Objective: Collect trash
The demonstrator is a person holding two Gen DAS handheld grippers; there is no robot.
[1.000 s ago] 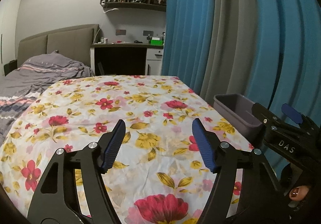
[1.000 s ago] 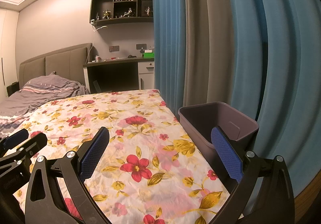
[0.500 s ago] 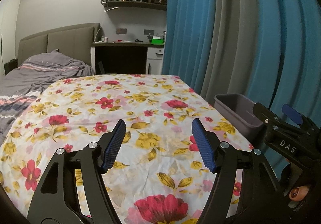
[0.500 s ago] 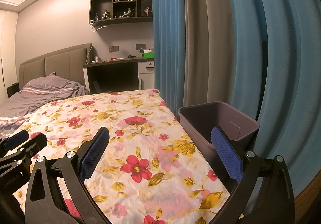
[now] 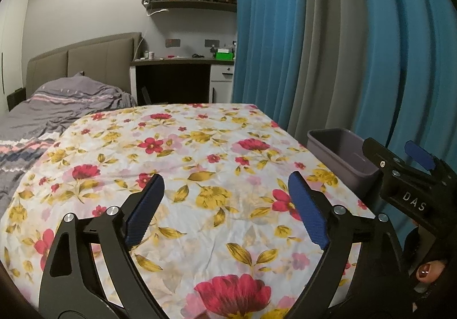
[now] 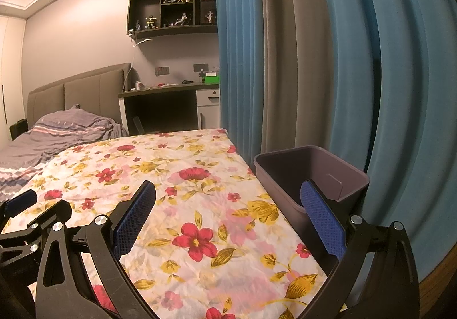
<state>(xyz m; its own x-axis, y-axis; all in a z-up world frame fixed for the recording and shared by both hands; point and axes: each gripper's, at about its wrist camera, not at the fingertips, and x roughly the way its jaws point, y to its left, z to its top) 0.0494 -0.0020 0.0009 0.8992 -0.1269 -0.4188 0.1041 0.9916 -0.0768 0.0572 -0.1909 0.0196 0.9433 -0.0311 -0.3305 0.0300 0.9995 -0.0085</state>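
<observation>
Left claw (image 5: 225, 196): spread wide, nothing between the pads, held over the floral sheet (image 5: 200, 153). Right claw (image 6: 228, 207): also spread and carrying nothing, its right pad in line with the bin (image 6: 311, 173). No trash shows anywhere on the sheet in either view. Bin stands upright at the sheet's right edge, just beside the curtain (image 6: 314, 61); dark purple plastic, rectangular, open top. The inner walls that show are bare; the bottom is hidden by the near wall and the pad, so contents cannot be told. Judgement: the scene fits either trash already dropped in the bin or trash lying out of view. Grey blanket (image 5: 57, 107) lies far left, clear of both claws.
</observation>
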